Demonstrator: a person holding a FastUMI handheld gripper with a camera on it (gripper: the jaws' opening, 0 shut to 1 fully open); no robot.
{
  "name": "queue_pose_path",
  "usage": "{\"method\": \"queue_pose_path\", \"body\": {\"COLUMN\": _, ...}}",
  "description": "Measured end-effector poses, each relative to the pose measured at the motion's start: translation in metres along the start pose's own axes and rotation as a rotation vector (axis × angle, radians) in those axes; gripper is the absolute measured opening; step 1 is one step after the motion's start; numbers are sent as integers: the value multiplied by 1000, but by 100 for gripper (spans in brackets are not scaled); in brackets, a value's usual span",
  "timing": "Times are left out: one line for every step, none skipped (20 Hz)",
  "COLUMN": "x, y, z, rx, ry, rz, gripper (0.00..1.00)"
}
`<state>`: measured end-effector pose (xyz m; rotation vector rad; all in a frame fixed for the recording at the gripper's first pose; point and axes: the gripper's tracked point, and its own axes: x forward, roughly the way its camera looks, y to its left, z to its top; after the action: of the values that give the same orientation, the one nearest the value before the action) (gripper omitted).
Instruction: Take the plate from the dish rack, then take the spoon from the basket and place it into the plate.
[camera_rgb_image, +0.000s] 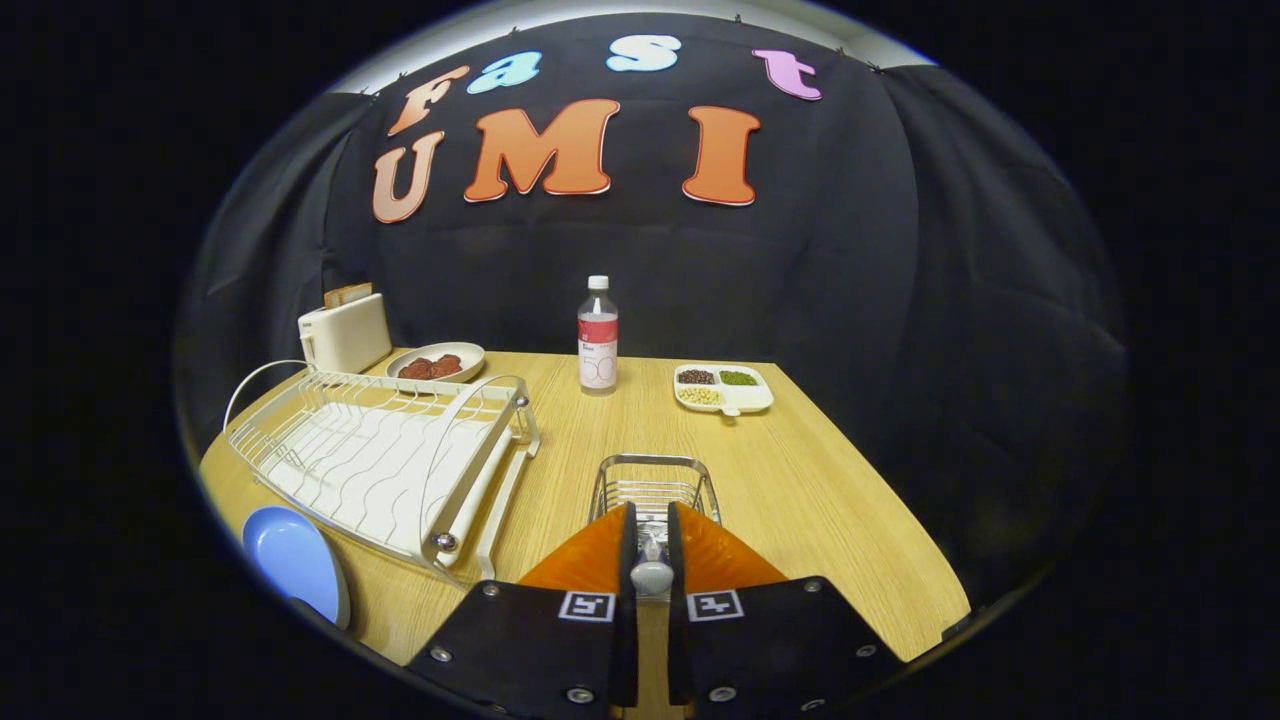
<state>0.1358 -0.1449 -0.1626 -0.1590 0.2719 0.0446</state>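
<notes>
My gripper (652, 540) hangs over the near end of the wire basket (655, 480), its orange fingers (590, 560) closed on the white spoon (652, 572), whose handle end shows between them. The spoon reaches down into the basket; its bowl is hidden. The blue plate (295, 562) lies flat on the table to the left of the fingers, in front of the white dish rack (380, 455). The rack holds no dishes.
A white toaster (345, 333) and a dish of brown food (436, 362) stand behind the rack. A water bottle (598, 337) and a white divided tray of beans (722, 388) sit at the table's far side. Bare wood lies right of the basket.
</notes>
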Motion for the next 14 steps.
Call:
{"method": "queue_pose_path", "body": {"x": -2, "y": 0, "z": 3, "rx": 5, "ry": 0, "rz": 0, "gripper": 11}}
{"method": "queue_pose_path", "body": {"x": -6, "y": 0, "z": 6, "rx": 10, "ry": -7, "rz": -5, "gripper": 10}}
{"method": "queue_pose_path", "body": {"x": -10, "y": -1, "z": 12, "rx": 10, "ry": -14, "rz": -10, "gripper": 10}}
{"method": "queue_pose_path", "body": {"x": -13, "y": 0, "z": 16, "rx": 5, "ry": -20, "rz": -15, "gripper": 10}}
{"method": "queue_pose_path", "body": {"x": -19, "y": -1, "z": 22, "rx": 0, "ry": -32, "rz": -27, "gripper": 10}}
{"method": "queue_pose_path", "body": {"x": -24, "y": 1, "z": 27, "rx": -6, "ry": -39, "rz": -31, "gripper": 10}}
{"method": "queue_pose_path", "body": {"x": -30, "y": 2, "z": 33, "rx": -8, "ry": -45, "rz": -36, "gripper": 10}}
{"method": "queue_pose_path", "body": {"x": -37, "y": 4, "z": 40, "rx": -9, "ry": -53, "rz": -40, "gripper": 10}}
{"method": "queue_pose_path", "body": {"x": -43, "y": 7, "z": 48, "rx": -13, "ry": -64, "rz": -45, "gripper": 10}}
{"method": "queue_pose_path", "body": {"x": -49, "y": 10, "z": 55, "rx": -18, "ry": -80, "rz": -50, "gripper": 10}}
{"method": "queue_pose_path", "body": {"x": -55, "y": 13, "z": 60, "rx": -22, "ry": -87, "rz": -53, "gripper": 10}}
{"method": "queue_pose_path", "body": {"x": -64, "y": 19, "z": 66, "rx": -21, "ry": -93, "rz": -54, "gripper": 10}}
{"method": "queue_pose_path", "body": {"x": -70, "y": 25, "z": 71, "rx": -17, "ry": -99, "rz": -55, "gripper": 10}}
{"method": "queue_pose_path", "body": {"x": -77, "y": 30, "z": 75, "rx": -14, "ry": -102, "rz": -56, "gripper": 10}}
